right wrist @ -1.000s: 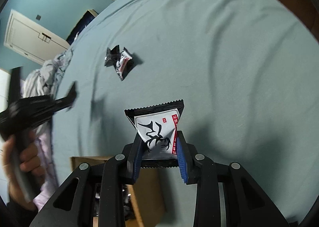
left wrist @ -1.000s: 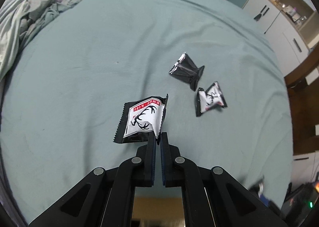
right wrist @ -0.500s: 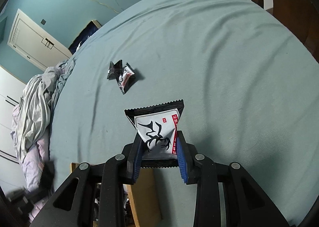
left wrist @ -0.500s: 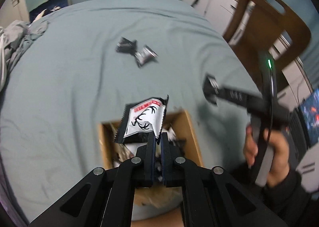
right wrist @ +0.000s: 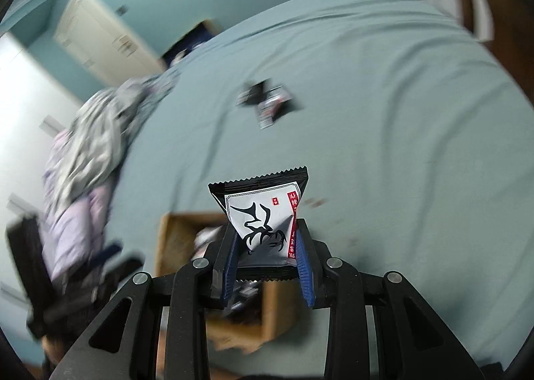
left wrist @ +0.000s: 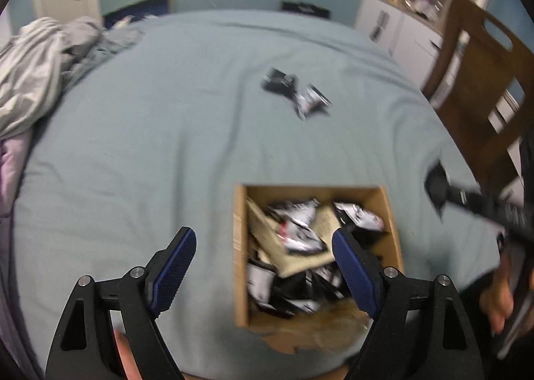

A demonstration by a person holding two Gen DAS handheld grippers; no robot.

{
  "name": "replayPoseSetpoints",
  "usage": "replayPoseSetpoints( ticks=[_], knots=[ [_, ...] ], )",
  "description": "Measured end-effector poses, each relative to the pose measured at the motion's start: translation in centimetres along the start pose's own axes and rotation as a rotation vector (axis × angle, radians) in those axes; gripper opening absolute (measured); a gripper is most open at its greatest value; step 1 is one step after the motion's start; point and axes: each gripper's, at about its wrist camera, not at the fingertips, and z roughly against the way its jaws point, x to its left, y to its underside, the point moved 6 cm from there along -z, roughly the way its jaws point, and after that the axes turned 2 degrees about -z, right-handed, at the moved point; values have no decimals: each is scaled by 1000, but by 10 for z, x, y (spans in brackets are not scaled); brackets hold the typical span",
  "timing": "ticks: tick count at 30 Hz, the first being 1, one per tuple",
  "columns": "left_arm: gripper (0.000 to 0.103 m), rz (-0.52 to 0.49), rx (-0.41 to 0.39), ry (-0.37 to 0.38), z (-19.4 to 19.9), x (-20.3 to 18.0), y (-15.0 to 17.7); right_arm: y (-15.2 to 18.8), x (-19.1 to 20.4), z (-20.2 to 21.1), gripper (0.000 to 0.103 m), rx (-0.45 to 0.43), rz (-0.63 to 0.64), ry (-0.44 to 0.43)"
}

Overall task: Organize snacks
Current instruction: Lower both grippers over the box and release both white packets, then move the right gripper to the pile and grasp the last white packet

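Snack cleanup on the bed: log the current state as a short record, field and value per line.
left gripper: open, holding nothing, above the box
right gripper: shut on a snack packet, near the box
cardboard box: open-topped, on the bed, many packets inside
loose packets: two lying together on the bed beyond the box
bed sheet: teal, wrinkled
bedding pile: grey and lilac, at the bed's left edge
image quality: motion blur in both views

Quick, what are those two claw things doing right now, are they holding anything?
Left gripper: jaws wide open, holding nothing, over the brown cardboard box.
Right gripper: jaws closed on a black-and-white foil snack packet.
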Motion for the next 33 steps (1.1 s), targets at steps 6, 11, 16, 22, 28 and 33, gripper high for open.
replayPoseSetpoints(
  ticks=[6,11,16,22,28,33],
  knots=[
    [85,11,-61,-93,11,19,-7,23,53,-16,31,91,183,-122],
    [85,13,-51,-77,9,20,-7,31,58,-33,62,152,185,-126],
    [85,1,-26,-78,4,17,-3,9,44,-29,65,98,102,-112],
    [85,1,-5,-82,3,16,-1,7,27,-13,67,-5,46,21],
    [85,-5,3,-72,5,12,1,2,13,-6,67,-22,-60,74],
    [85,-37,4,-58,6,3,2,-20,2,-8,67,-55,-92,118]
  ],
)
